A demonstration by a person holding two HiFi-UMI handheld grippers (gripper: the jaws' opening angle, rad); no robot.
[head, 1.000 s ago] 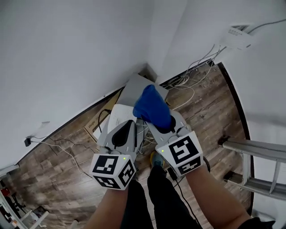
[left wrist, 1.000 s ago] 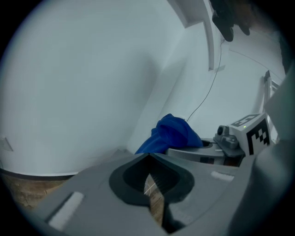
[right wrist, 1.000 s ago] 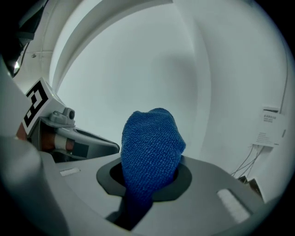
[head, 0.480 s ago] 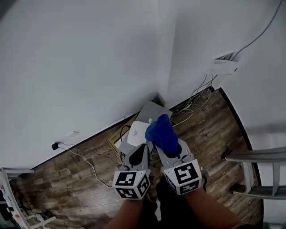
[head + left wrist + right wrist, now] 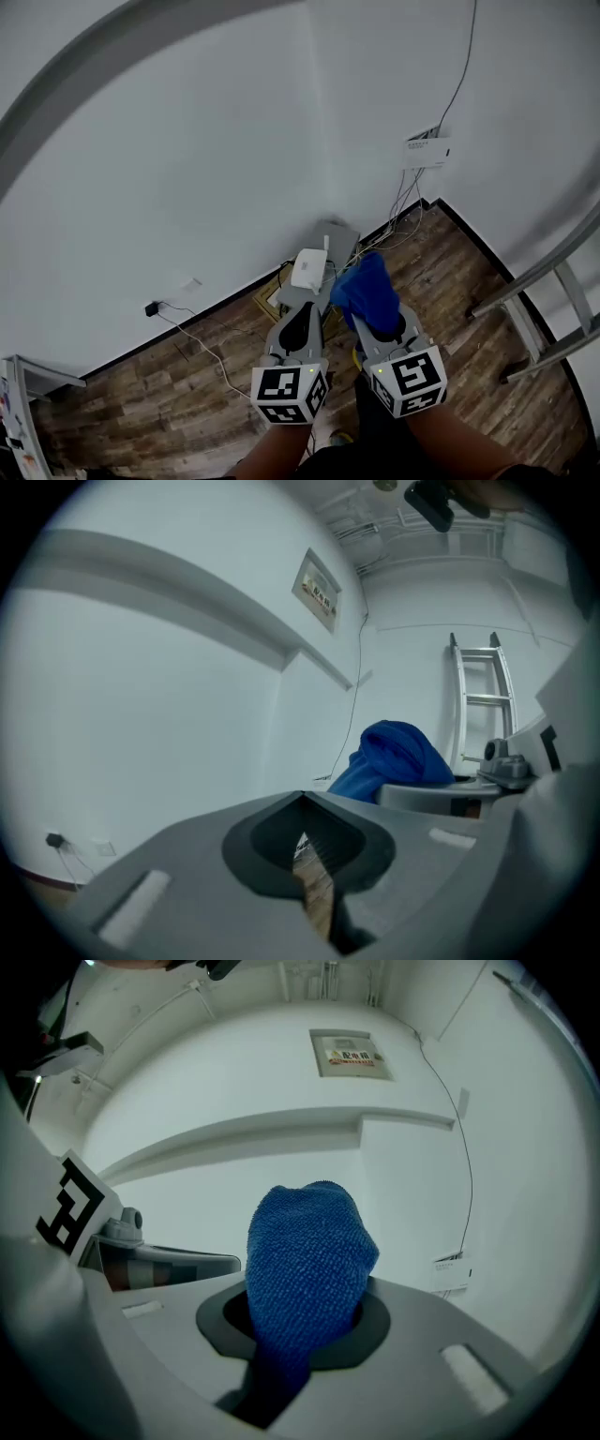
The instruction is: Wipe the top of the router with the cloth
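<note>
The white router lies flat on a grey box in the room's corner, far below both grippers. My right gripper is shut on a bunched blue cloth, which sticks up out of the jaws; the right gripper view shows the cloth filling the gap of that gripper. My left gripper sits just left of it, shut with nothing held. In the left gripper view its jaws meet, with the cloth at the right. Both grippers hang above the floor, short of the router.
A white wall box with cables running down sits above the corner. A metal ladder leans at the right. A wall socket with a trailing cable is at the left, above the wooden floor.
Both grippers and the head have risen away from the corner, so the router looks smaller and farther off. The cloth stays in the right gripper.
</note>
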